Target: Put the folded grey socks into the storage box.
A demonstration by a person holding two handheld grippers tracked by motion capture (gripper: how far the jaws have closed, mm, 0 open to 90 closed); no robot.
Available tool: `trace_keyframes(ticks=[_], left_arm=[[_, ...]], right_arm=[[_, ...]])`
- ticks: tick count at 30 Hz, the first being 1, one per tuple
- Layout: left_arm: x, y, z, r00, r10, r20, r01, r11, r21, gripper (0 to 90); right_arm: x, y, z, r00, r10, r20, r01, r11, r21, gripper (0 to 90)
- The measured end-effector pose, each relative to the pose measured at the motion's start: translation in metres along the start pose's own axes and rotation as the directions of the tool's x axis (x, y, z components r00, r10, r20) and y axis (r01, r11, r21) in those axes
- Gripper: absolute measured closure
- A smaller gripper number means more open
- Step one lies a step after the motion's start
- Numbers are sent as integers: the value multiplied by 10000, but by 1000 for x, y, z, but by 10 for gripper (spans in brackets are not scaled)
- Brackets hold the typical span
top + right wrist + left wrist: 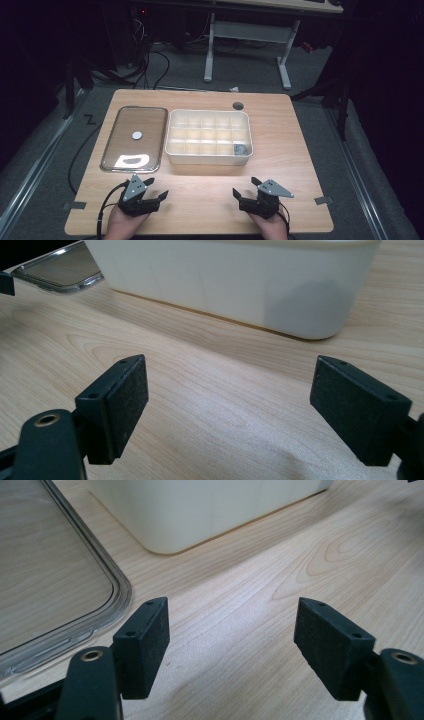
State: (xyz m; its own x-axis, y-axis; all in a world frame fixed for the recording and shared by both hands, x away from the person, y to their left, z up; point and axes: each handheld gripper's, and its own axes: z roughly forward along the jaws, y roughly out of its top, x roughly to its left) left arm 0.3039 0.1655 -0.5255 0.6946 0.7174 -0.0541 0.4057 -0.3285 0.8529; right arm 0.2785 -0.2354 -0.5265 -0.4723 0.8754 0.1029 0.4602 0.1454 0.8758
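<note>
A white compartment box (172,131) stands mid-table, with a small grey object (239,148) in its near right cell. To its left lies a clear flat tray (152,135) with a small white disc (136,135) on it. My left gripper (156,187) rests near the front edge, just in front of the tray, open with nothing between its pads. My right gripper (246,186) sits in front of the box's right end, also open and empty. The left gripper (235,640) faces bare wood, the tray (50,570) and the box (200,510). The right gripper (230,405) faces the box wall (225,280).
A round cable hole (238,105) sits behind the box. Tape strips mark the table's front left (74,205) and front right (323,200) corners. Beyond the table stand a white desk frame (247,32) and floor cables (150,65). Bare wood lies between the grippers and the box.
</note>
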Motion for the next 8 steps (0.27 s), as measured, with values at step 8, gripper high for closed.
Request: trace_keyframes(ticks=[8], left_arm=[[-1,3,1,9996,287,32,-287,9996,-31,308]], right_arm=[[1,-1,-1,9996,101,275,-97,9999,-142,158]])
